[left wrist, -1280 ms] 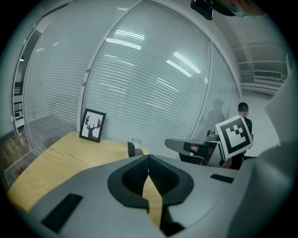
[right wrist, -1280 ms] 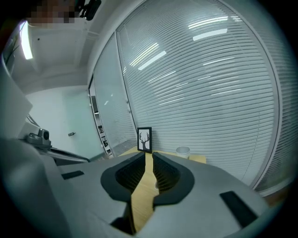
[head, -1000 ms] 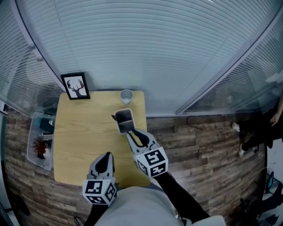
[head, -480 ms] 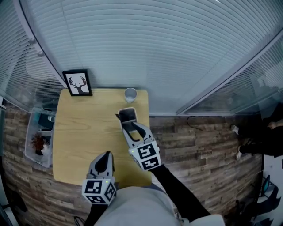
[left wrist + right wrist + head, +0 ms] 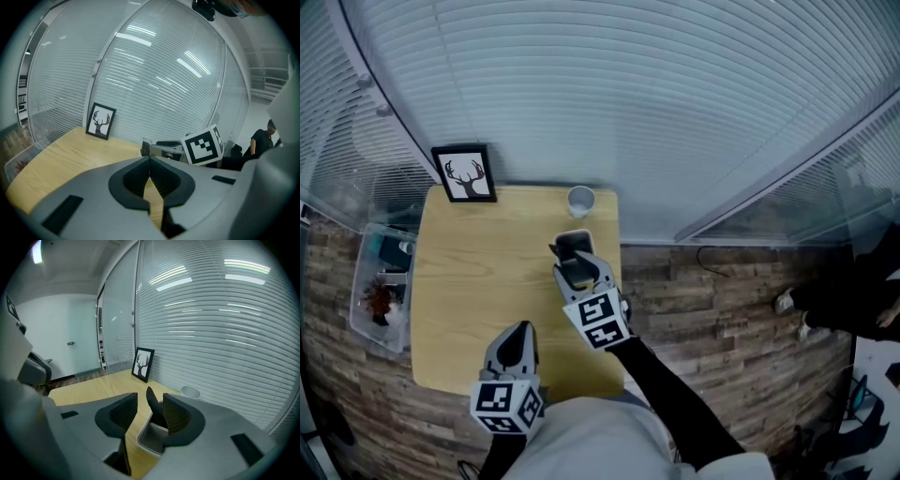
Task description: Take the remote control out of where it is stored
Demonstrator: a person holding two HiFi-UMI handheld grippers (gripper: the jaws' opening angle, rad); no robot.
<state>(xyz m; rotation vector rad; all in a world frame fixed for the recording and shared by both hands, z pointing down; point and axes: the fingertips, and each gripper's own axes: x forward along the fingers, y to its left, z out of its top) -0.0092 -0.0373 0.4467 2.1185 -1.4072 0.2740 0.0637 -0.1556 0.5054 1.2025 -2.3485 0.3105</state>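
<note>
A black remote control (image 5: 152, 403) stands upright in a grey open-top holder (image 5: 149, 442) on the wooden table (image 5: 487, 272). My right gripper (image 5: 150, 411) straddles the holder's near end with its jaws opening; the remote's top rises between them, nearer the right jaw, and neither pad presses on it. From the head view, the right gripper (image 5: 579, 270) covers much of the holder (image 5: 573, 242). My left gripper (image 5: 517, 332) hovers over the table's near edge, shut and empty, with the jaw tips meeting (image 5: 150, 161).
A framed deer picture (image 5: 466, 175) leans at the table's back left corner. A small white cup (image 5: 580, 200) stands beyond the holder by the blinds. A clear plastic box (image 5: 380, 291) of items sits on the floor left of the table.
My right gripper has moved forward over the holder and its jaws have spread wider around the remote. The left gripper has stayed in place.
</note>
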